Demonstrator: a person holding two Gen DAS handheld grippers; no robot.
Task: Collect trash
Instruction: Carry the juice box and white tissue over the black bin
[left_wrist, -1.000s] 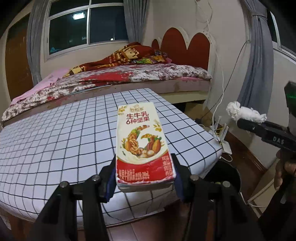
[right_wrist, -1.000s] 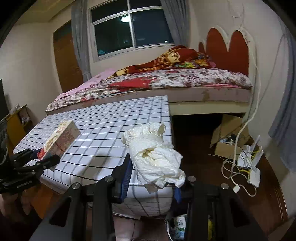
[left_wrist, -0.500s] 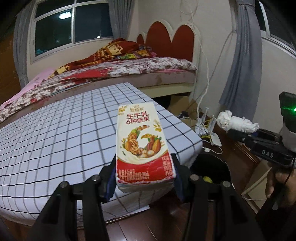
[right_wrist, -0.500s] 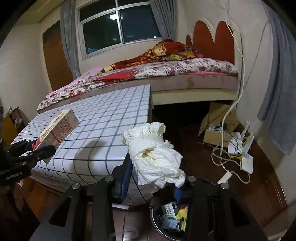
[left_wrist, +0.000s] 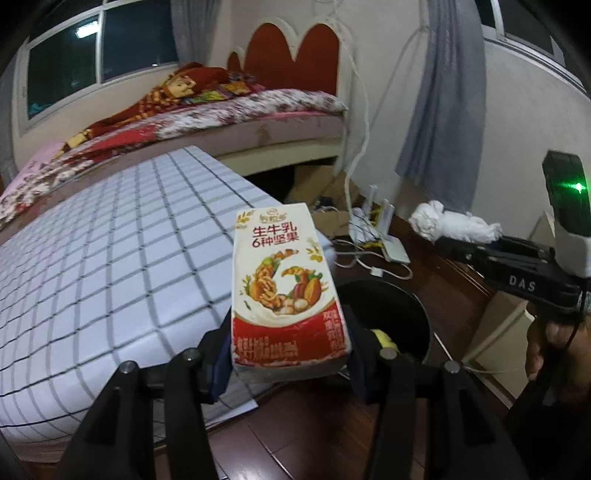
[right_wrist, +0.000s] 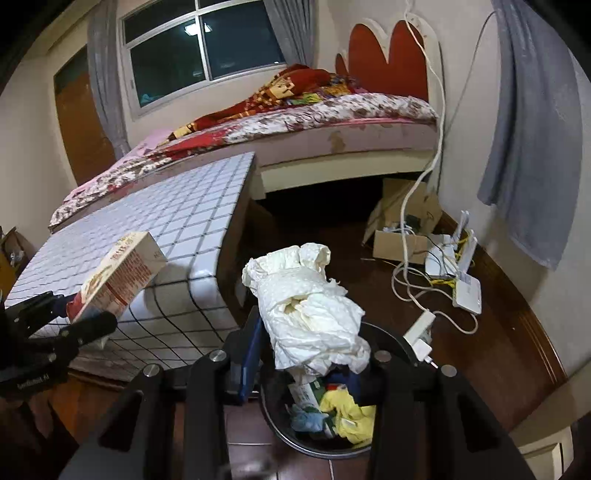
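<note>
My left gripper (left_wrist: 290, 354) is shut on a red and cream milk carton (left_wrist: 286, 291), which juts forward past the corner of the checked table. The carton (right_wrist: 122, 273) and the left gripper (right_wrist: 79, 323) also show at the left of the right wrist view. A crumpled white tissue wad (right_wrist: 310, 310) is held in my right gripper (right_wrist: 310, 365), hanging just above the black trash bin (right_wrist: 399, 341), which holds several scraps. The left wrist view shows that wad (left_wrist: 452, 223) at the right gripper's tip, right of and beyond the bin (left_wrist: 417, 306).
The table with the white checked cloth (left_wrist: 110, 266) stands left of the bin, its corner close to the rim. Routers, a cardboard box (right_wrist: 402, 221) and loose cables (right_wrist: 417, 280) lie on the dark wood floor to the right. A bed (right_wrist: 314, 122) fills the back.
Both grippers have moved right and down off the table toward the bin. The bin has come into full view under the tissue wad. Both grips are unchanged.
</note>
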